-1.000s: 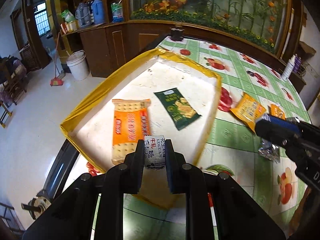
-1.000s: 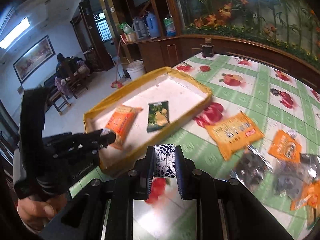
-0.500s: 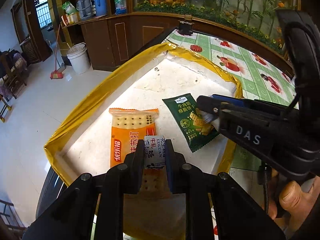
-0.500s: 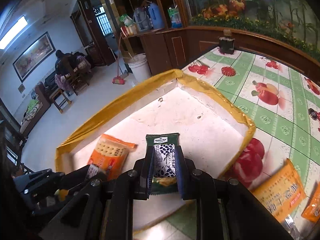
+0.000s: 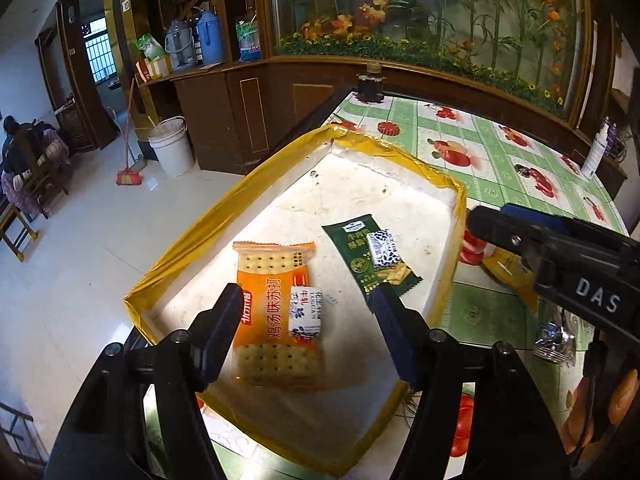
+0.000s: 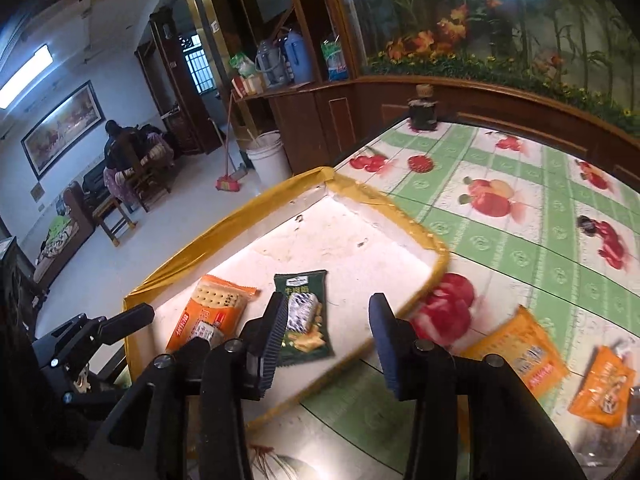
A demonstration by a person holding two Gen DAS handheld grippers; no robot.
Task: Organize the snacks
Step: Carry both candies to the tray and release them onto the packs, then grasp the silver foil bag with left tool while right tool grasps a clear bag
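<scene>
A white tray with a yellow taped rim point(image 5: 188, 248) point(image 6: 224, 228) lies on the table. In it are an orange cracker pack point(image 5: 276, 280) point(image 6: 212, 304) and a green snack pack point(image 5: 360, 256) point(image 6: 304, 284). A small white-and-blue candy point(image 5: 306, 312) point(image 6: 206, 332) lies on the orange pack. A second dotted candy point(image 5: 383, 250) point(image 6: 301, 312) lies on the green pack. My left gripper point(image 5: 306, 312) is open above the first candy. My right gripper point(image 6: 328, 328) is open just right of the second candy; it also shows in the left wrist view point(image 5: 560, 256).
Orange snack packs point(image 6: 516, 352) point(image 6: 604, 388) and a silver wrapper point(image 5: 554, 344) lie on the fruit-print tablecloth point(image 6: 500, 240) right of the tray. A dark jar point(image 6: 422, 112) stands at the table's far edge. The floor drops off left of the tray.
Both grippers have opened and let go of their candies, which now lie on the orange and green packs. The right gripper has pulled back to the right.
</scene>
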